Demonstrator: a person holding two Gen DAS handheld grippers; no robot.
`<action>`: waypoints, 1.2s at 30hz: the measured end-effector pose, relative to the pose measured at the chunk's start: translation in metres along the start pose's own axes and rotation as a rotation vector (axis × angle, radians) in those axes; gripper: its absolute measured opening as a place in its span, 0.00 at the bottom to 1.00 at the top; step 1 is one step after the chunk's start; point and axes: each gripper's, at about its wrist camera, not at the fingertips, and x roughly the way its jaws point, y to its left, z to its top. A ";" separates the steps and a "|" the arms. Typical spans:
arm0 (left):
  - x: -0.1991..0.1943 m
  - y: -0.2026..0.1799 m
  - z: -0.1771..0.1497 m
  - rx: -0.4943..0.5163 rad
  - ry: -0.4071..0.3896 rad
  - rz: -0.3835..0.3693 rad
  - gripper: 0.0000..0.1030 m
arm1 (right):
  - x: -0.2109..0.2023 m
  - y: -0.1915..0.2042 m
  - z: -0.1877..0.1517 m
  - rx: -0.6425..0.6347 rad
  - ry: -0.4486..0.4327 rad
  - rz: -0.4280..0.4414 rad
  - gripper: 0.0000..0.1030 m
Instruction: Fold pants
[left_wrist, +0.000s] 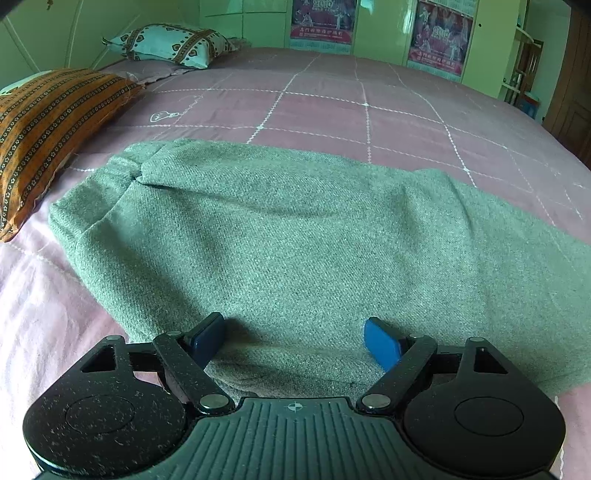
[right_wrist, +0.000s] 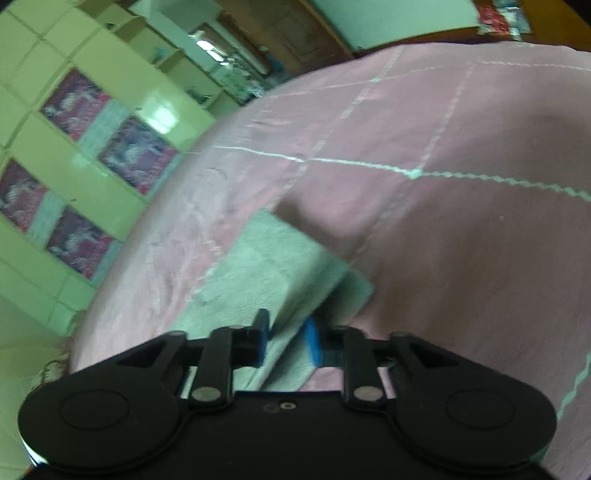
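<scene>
Grey-green woollen pants (left_wrist: 295, 229) lie spread across the pink checked bed cover (left_wrist: 332, 107), with the bunched waist end toward the left. My left gripper (left_wrist: 293, 328) hovers over their near edge. It is open, its blue pads wide apart, with only flat cloth below them. In the right wrist view a narrow end of the pants (right_wrist: 266, 258) runs away from the gripper over the bed cover (right_wrist: 461, 240). My right gripper (right_wrist: 286, 325) is shut on that end, and the cloth is pinched between the two blue pads. This view is motion-blurred.
An orange striped pillow (left_wrist: 48, 129) lies at the left edge of the bed and a white patterned pillow (left_wrist: 173, 42) at the far left. Green cabinets with posters (left_wrist: 439, 37) line the far side of the bed. A brown door (left_wrist: 576, 103) stands at the right.
</scene>
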 end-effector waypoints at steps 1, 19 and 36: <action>0.000 0.000 0.000 0.000 0.000 -0.001 0.80 | 0.001 0.004 0.001 -0.013 0.004 -0.011 0.00; -0.002 0.003 -0.001 0.006 -0.005 -0.018 0.80 | -0.019 -0.014 -0.001 -0.003 -0.004 0.008 0.08; -0.005 0.004 -0.007 0.002 -0.033 -0.027 0.81 | -0.053 0.003 0.024 -0.168 -0.193 -0.061 0.00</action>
